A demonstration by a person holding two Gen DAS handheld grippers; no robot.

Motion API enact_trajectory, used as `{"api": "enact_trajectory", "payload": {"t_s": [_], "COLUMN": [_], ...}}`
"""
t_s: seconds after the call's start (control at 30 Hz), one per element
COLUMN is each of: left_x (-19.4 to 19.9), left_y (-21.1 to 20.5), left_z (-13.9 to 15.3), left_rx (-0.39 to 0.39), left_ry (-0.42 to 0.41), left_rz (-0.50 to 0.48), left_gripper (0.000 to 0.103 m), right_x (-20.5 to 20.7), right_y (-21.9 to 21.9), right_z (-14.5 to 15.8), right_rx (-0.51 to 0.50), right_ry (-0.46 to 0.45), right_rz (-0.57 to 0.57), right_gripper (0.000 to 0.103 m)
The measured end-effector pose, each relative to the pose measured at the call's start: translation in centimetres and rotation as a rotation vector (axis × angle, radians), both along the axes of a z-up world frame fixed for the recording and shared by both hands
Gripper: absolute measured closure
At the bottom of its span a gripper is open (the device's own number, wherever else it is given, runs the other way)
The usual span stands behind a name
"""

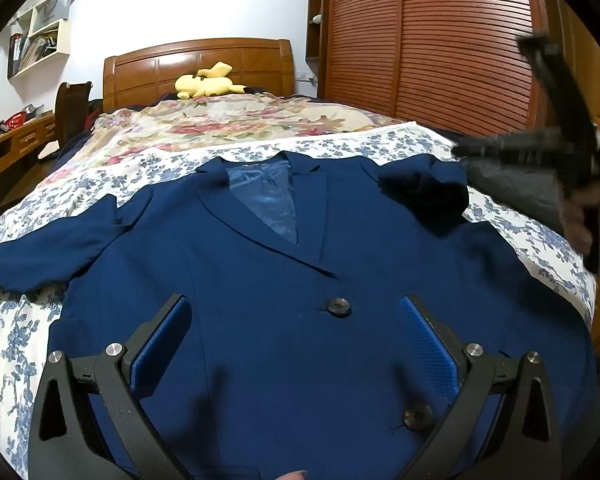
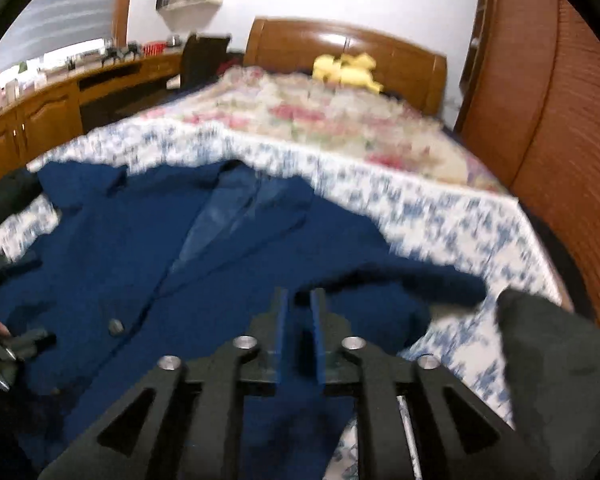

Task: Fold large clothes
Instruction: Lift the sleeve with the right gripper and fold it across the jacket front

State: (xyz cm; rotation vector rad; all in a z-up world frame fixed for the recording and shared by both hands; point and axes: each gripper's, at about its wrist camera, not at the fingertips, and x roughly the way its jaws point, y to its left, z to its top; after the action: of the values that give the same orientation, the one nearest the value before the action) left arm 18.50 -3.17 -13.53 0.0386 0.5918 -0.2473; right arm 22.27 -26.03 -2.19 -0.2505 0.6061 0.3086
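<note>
A navy blue blazer (image 1: 260, 280) lies face up on the bed, collar away from me, two dark buttons down its front. Its right short sleeve (image 1: 424, 188) is folded in over the shoulder; its left sleeve (image 1: 48, 248) lies spread out. My left gripper (image 1: 296, 320) is open and empty just above the blazer's lower front. My right gripper (image 2: 300, 300) hovers over the blazer's right side (image 2: 260, 264), its jaws nearly closed with a narrow gap and nothing between them. It shows blurred in the left wrist view (image 1: 540, 168), at the right.
The bed has a blue-floral sheet (image 1: 380, 140) and a pink-floral quilt (image 1: 228, 120). A yellow plush toy (image 1: 206, 82) lies by the wooden headboard (image 1: 196, 64). A slatted wooden wardrobe (image 1: 428, 40) stands right of the bed, a desk and chair (image 2: 100, 80) left.
</note>
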Motion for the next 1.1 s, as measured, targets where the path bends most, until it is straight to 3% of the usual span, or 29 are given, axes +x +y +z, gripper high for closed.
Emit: {"api": "enact_trajectory", "payload": {"t_s": [0.03, 0.1, 0.13, 0.37, 0.57, 0.67, 0.93, 1.1], "left_x": [0.0, -0.1, -0.2, -0.7, -1.0, -1.3, -1.7, -1.7], "left_y": [-0.1, -0.1, -0.1, 0.6, 2.3, 3.1, 5.1, 5.9], "left_z": [0.0, 0.0, 0.0, 0.7, 1.3, 1.6, 2.1, 2.2], "left_rx": [0.002, 0.005, 0.006, 0.010, -0.002, -0.002, -0.014, -0.035], "left_ry": [0.000, -0.001, -0.002, -0.003, -0.001, -0.008, -0.023, -0.022], "left_rz": [0.000, -0.001, -0.002, -0.002, 0.012, 0.024, 0.061, 0.070], "left_gripper": [0.000, 0.000, 0.000, 0.000, 0.000, 0.000, 0.000, 0.000], "right_x": [-0.1, 0.3, 0.5, 6.0, 9.7, 11.0, 16.1, 18.2], "right_y": [-0.3, -0.6, -0.8, -3.9, -7.2, -7.8, -8.2, -9.0], "right_z": [0.7, 1.3, 0.9, 0.0, -2.9, -3.4, -4.2, -5.3], "right_rx": [0.007, 0.012, 0.016, 0.017, 0.082, 0.117, 0.060, 0.112], "right_ry": [-0.020, -0.040, -0.039, 0.038, 0.164, 0.217, 0.328, 0.372], "right_rz": [-0.005, -0.020, -0.034, -0.195, -0.326, -0.372, -0.509, -0.537], "right_gripper": [0.061, 0.047, 0.046, 0.044, 0.044, 0.044, 0.044, 0.044]}}
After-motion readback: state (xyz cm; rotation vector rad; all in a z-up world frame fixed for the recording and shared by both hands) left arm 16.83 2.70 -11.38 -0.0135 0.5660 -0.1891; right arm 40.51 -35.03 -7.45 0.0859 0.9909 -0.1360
